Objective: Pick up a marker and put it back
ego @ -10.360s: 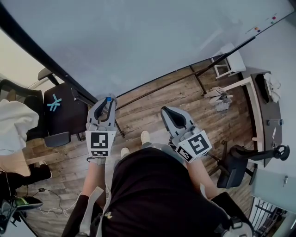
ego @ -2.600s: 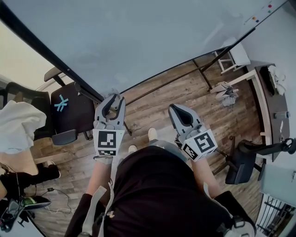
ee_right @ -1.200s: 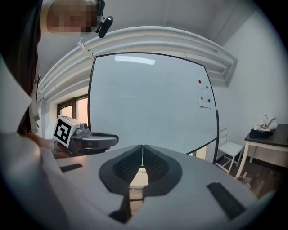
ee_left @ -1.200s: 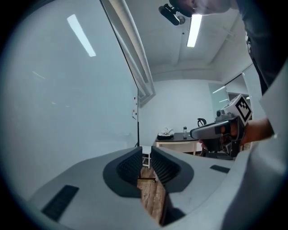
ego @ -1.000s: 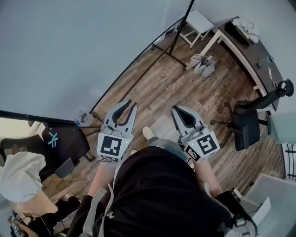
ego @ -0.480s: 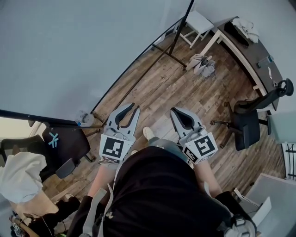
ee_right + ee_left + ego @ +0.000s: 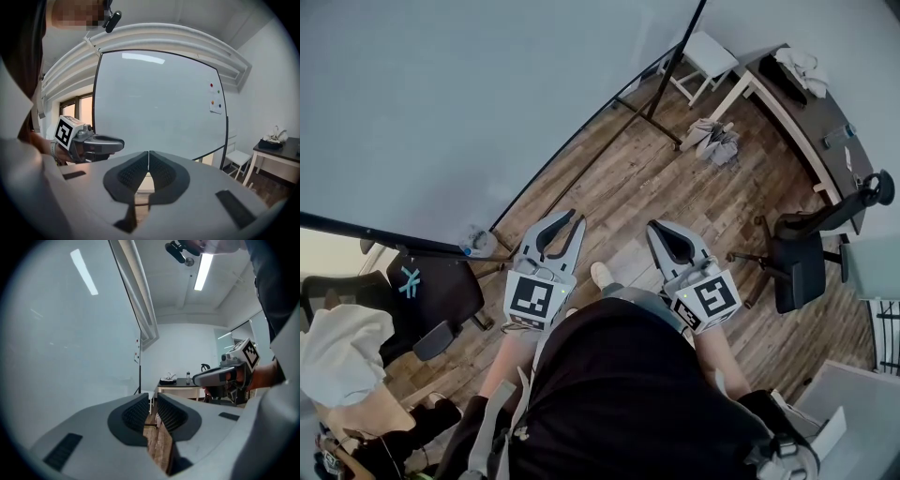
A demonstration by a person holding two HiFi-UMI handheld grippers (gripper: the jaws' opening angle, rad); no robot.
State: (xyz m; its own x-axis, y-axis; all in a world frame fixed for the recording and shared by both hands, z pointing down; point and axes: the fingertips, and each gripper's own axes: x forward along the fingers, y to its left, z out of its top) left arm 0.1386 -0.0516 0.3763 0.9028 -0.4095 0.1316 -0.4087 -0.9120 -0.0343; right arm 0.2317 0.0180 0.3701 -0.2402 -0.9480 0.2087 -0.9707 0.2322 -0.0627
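left claw (image 7: 565, 219) slightly apart, empty, right claw (image 7: 656, 226) closed tip to tip, empty, marker (image 7: 470, 250) only a tiny blurred blue-tipped shape on whiteboard (image 7: 441, 103) ledge, near left claw, hard to make out

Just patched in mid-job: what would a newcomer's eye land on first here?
The big whiteboard fills the upper left of the head view. Below it, both claws hang over the wood floor: the left claw open and empty, the right claw shut on nothing. A dark desk stands at the upper right.
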